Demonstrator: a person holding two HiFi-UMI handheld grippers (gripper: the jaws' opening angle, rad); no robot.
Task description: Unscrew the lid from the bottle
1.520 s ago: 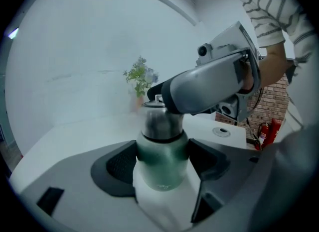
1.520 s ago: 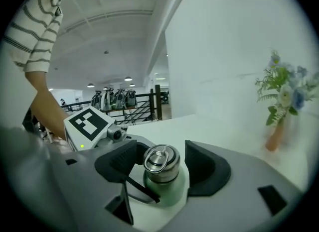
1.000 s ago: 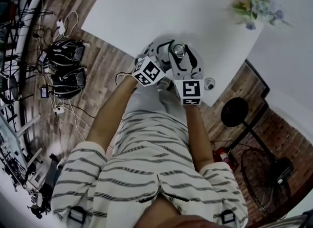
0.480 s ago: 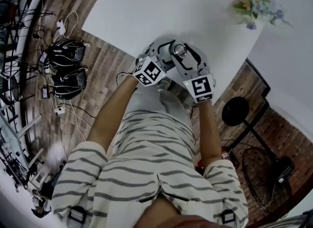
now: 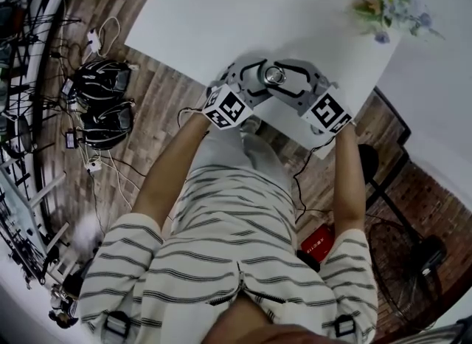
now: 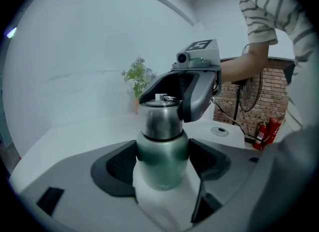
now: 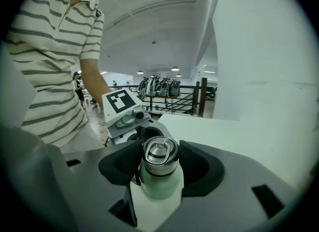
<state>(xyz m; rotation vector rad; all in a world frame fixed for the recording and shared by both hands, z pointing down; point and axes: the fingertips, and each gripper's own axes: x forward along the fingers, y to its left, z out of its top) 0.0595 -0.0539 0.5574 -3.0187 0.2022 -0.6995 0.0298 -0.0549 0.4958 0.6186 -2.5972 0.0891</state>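
The right gripper, fingers clamped on the ringed steel lid, has swung rightward about it: probably a loosening turn, though no gap shows. The left gripper has its fingers clamped on the green metal bottle at the white table's near edge.

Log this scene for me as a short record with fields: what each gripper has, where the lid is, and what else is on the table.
left gripper: closed on the green body of the bottle, which is upright
right gripper: closed on the lid
lid: steel, ring on top, seated on the bottle
table: white, bottle over its near edge
also there: flowers at the table's far right corner
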